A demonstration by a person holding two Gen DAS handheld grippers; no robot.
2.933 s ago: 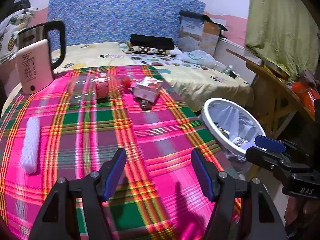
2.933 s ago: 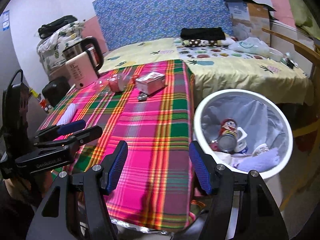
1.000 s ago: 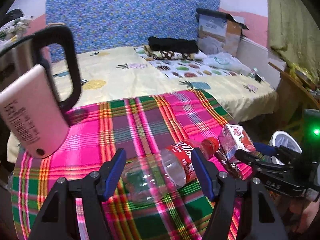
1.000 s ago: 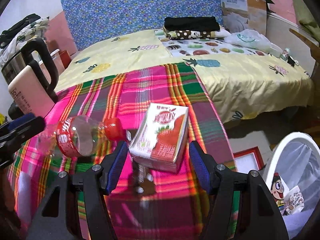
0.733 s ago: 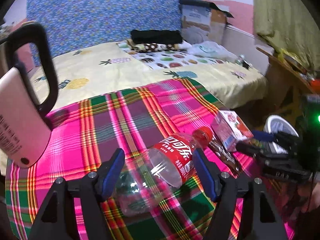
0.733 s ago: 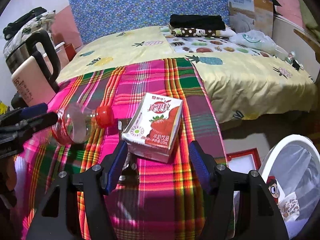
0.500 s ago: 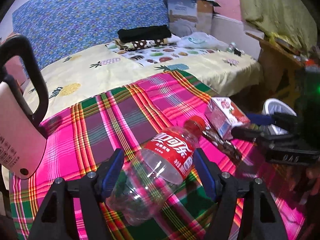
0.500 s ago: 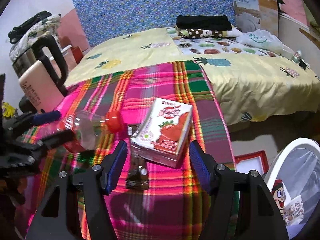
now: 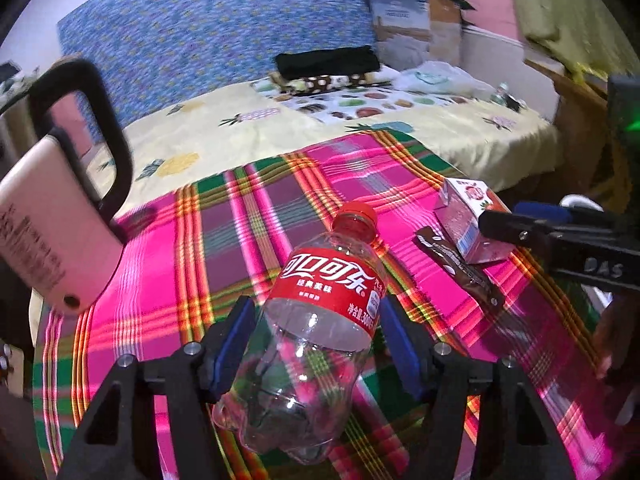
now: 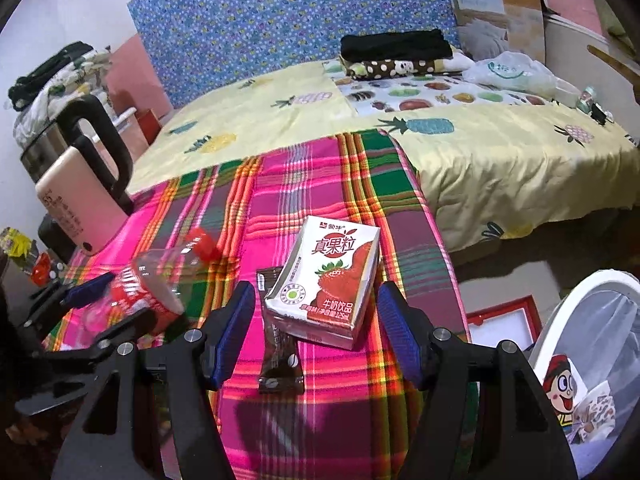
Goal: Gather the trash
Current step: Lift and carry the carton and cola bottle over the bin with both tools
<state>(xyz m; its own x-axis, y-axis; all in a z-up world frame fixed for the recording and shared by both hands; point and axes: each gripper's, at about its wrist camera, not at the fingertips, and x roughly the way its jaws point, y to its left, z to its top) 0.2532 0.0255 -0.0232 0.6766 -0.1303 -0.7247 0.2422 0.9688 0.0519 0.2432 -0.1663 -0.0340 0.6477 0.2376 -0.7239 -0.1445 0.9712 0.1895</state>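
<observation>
Left of the milk carton (image 10: 328, 280), the empty cola bottle (image 9: 320, 328) is bracketed by the left gripper (image 9: 316, 344), jaws just narrowing, pads apparently not pressing. The carton and brown wrapper (image 10: 280, 344) are framed by the right gripper (image 10: 316, 332), jaws wide. The white bin (image 10: 576, 304) is placed right.

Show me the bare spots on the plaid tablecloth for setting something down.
Bare cloth lies between the kettle and the milk carton, toward the bed. Crowded nearer: cola bottle, carton and brown wrapper sit together between the two grippers.

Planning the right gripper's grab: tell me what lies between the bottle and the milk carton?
A brown wrapper between bottle and carton, in the right wrist view.
</observation>
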